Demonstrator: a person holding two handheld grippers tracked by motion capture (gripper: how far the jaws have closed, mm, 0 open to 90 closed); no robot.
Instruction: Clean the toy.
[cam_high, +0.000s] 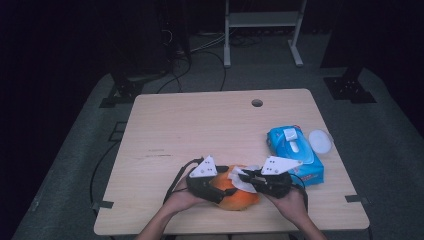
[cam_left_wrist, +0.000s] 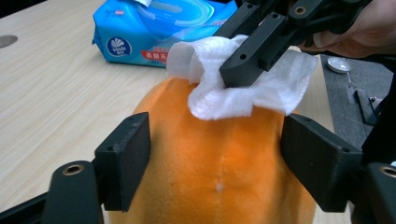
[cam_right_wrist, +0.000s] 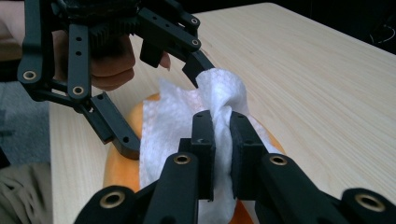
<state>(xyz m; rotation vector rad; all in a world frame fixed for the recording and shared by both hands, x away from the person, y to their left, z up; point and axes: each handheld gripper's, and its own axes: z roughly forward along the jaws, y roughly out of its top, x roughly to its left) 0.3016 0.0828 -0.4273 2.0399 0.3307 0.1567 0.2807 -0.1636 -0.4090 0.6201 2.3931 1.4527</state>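
An orange soft rounded object (cam_high: 239, 199) lies near the table's front edge. My left gripper (cam_left_wrist: 217, 140) is shut on it, one pad pressed against each flank. A white wet wipe (cam_left_wrist: 261, 88) is draped over the top of the orange object. My right gripper (cam_right_wrist: 222, 128) is shut on a bunched fold of that wipe (cam_right_wrist: 173, 121) and holds it against the orange surface (cam_right_wrist: 119, 168). In the high view the left gripper (cam_high: 220, 187) and the right gripper (cam_high: 250, 176) face each other over the object, a hand behind each.
A blue pack of wet wipes (cam_high: 295, 152) lies to the right, its flap raised. A round white lid (cam_high: 320, 141) sits beside it by the table's right edge. A cable hole (cam_high: 257, 103) marks the far side of the wooden table (cam_high: 190, 130).
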